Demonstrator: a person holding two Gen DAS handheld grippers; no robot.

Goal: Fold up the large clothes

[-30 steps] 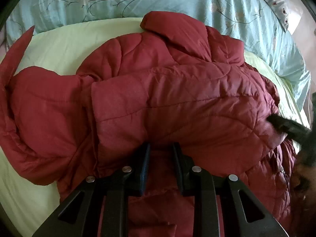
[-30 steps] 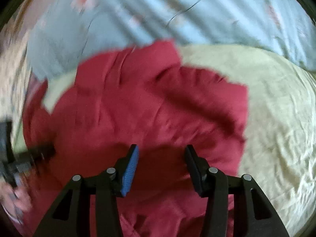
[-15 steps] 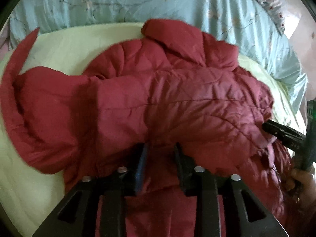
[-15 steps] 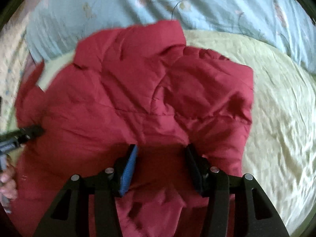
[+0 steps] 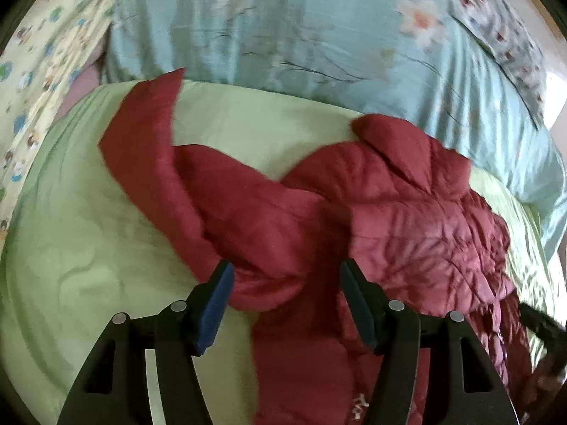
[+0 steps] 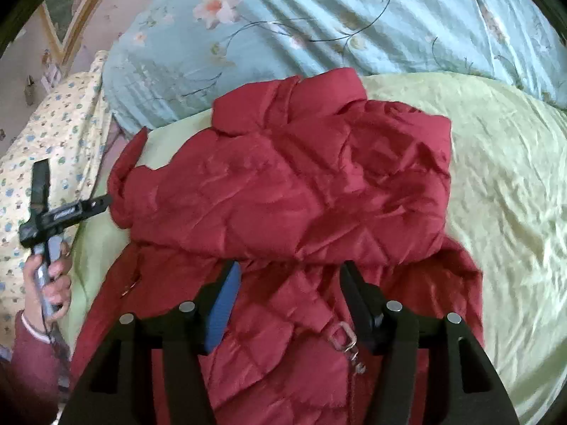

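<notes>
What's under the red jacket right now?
The jacket lies on a pale green sheet that shows all round it. The floral blue duvet lies beyond its collar. Anything directly beneath the jacket, or inside its folds, is covered.

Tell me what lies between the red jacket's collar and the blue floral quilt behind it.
Only a bare strip of green sheet separates the jacket collar from the floral quilt, clearest in the right wrist view.

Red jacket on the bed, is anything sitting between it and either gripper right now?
Nothing visible does. The red jacket lies directly below the right gripper and left gripper. Both sets of fingers are opening, gripping nothing.
</notes>
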